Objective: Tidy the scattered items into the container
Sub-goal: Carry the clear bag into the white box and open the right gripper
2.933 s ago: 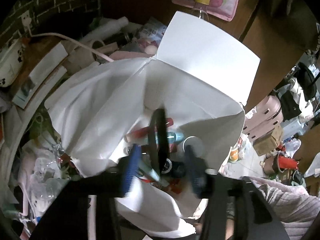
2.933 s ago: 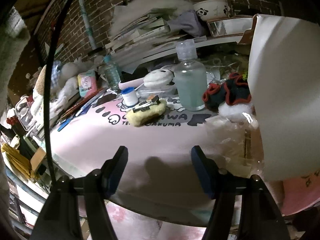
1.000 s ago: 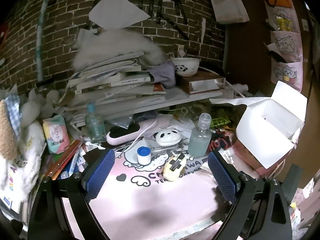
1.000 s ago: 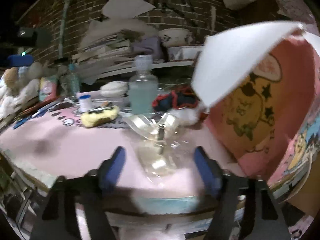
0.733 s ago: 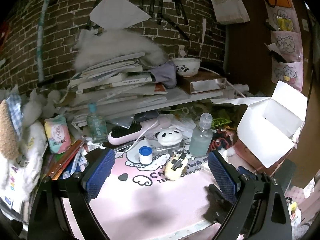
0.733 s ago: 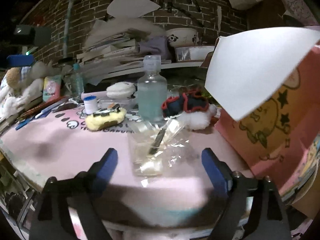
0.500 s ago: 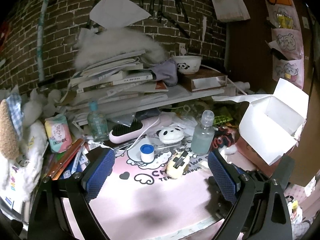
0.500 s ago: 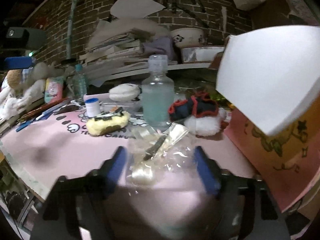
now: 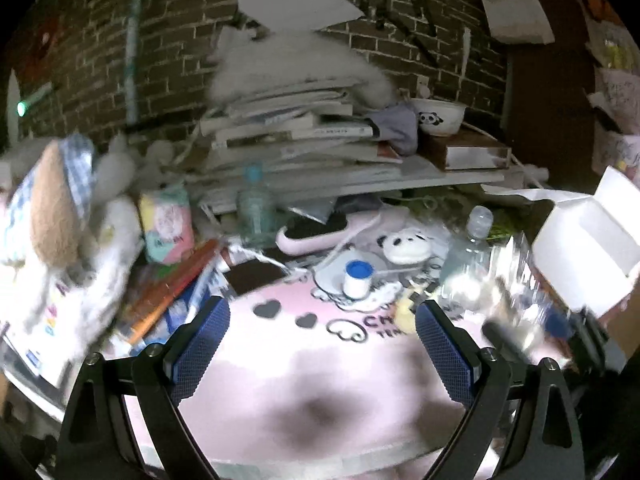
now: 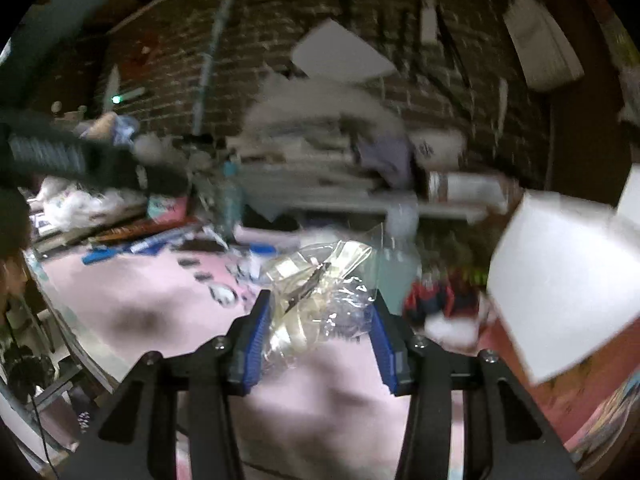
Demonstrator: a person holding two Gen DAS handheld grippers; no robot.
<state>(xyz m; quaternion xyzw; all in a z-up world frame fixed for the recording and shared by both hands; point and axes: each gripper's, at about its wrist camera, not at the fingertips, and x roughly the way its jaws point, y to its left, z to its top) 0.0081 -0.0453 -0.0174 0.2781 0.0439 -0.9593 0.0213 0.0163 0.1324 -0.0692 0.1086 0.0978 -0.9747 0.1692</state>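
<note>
My right gripper (image 10: pixel 320 320) is closing on a crumpled clear plastic bag (image 10: pixel 320 280). Both blue pads press its sides, and the bag hangs just above the pink mat (image 10: pixel 320 408). The open white box (image 10: pixel 560 280) stands to the right of it. In the left wrist view the same bag (image 9: pixel 512 280) shows as a bright blur in front of the white box (image 9: pixel 588 248). My left gripper (image 9: pixel 320 344) stands wide open over the pink mat (image 9: pixel 320 392) with nothing between its fingers. A blue-capped jar (image 9: pixel 357 280), a clear bottle (image 9: pixel 468 248) and a yellow plush piece (image 9: pixel 404 312) lie beyond it.
A panda-faced pad (image 9: pixel 406 244), a pink hairbrush (image 9: pixel 316 232) and a small water bottle (image 9: pixel 254 208) sit at the back of the mat. Stacked books (image 9: pixel 304 136) fill a shelf behind. Pens and plush toys (image 9: pixel 60 216) crowd the left. A red and navy cloth item (image 10: pixel 444 292) lies by the box.
The right gripper's jaws have narrowed onto the clear bag and raised it off the mat. The left gripper has drifted slightly; the bag now shows at the right of its view.
</note>
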